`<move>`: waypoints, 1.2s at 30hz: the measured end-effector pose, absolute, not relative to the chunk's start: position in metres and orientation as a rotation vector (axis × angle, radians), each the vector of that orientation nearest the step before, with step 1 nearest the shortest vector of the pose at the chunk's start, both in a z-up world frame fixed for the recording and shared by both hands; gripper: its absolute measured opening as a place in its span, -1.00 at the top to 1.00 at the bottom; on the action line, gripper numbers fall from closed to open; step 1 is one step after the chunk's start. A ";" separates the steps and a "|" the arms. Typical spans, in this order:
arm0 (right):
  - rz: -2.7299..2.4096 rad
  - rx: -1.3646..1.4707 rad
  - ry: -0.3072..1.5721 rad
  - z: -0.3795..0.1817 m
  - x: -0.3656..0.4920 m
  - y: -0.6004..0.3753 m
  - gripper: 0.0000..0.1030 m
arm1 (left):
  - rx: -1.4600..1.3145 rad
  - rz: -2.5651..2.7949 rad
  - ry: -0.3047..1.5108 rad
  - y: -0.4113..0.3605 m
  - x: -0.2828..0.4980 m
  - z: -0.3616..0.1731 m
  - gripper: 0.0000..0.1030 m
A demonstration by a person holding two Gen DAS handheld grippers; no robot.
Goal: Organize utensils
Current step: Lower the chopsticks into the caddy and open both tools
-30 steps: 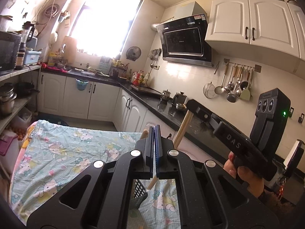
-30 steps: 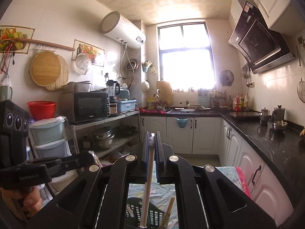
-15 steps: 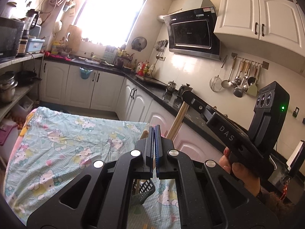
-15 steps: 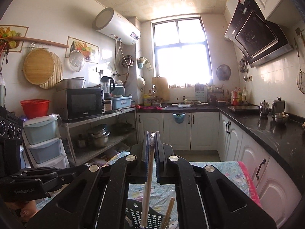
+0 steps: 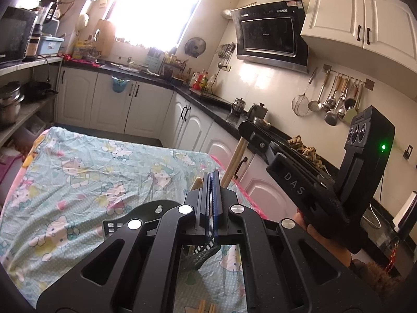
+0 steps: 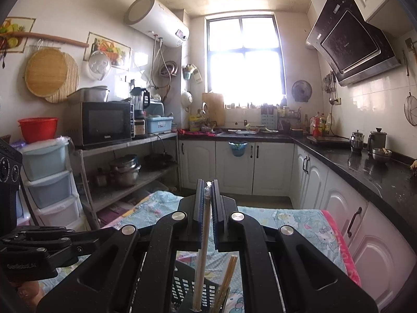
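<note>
My right gripper (image 6: 207, 182) is shut on a pale wooden stick (image 6: 204, 234) that hangs upright, its lower end inside a black mesh basket (image 6: 182, 284). Two thinner chopsticks (image 6: 228, 271) lean in that basket beside it. In the left wrist view the right gripper (image 5: 243, 129) comes in from the right, with the stick (image 5: 234, 161) slanting down behind my left gripper (image 5: 210, 176). The left gripper is shut with nothing seen between its fingers. It hovers just above the basket (image 5: 200, 255). More wooden sticks (image 5: 206, 307) lie on the cloth at the bottom edge.
The basket stands on a table under a cartoon-print cloth (image 5: 78, 177). White cabinets with a black counter (image 6: 365, 172) run along the right and far walls. Shelves with a microwave (image 6: 104, 124) and pots stand at the left. A hand (image 5: 320, 237) holds the right gripper.
Both grippers have sunk toward the table. The basket and cloth show larger, and the held stick reaches deeper into the basket. Both grippers stay shut.
</note>
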State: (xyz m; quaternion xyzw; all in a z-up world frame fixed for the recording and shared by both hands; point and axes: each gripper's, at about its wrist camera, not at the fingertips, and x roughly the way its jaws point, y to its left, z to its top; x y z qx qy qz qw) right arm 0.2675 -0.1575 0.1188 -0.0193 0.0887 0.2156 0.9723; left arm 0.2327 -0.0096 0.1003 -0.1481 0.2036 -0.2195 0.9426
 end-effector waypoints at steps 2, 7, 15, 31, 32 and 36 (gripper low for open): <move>0.431 -0.044 0.196 0.112 0.270 -0.155 0.89 | -0.300 -0.440 0.422 -0.010 0.234 0.097 1.00; 0.418 -0.047 0.227 0.101 0.275 -0.151 0.88 | -0.297 -0.419 0.435 -0.008 0.238 0.089 1.00; 0.400 -0.032 0.276 0.089 0.280 -0.155 0.66 | -0.297 -0.393 0.465 -0.007 0.240 0.080 1.00; 0.394 -0.031 0.297 0.089 0.263 -0.170 0.17 | -0.271 -0.371 0.395 -0.002 0.212 0.101 0.44; 0.395 -0.032 0.295 0.090 0.262 -0.171 0.14 | -0.270 -0.370 0.392 -0.002 0.210 0.102 0.37; 0.396 -0.041 0.284 0.094 0.253 -0.174 -0.05 | -0.266 -0.355 0.381 0.001 0.202 0.106 0.03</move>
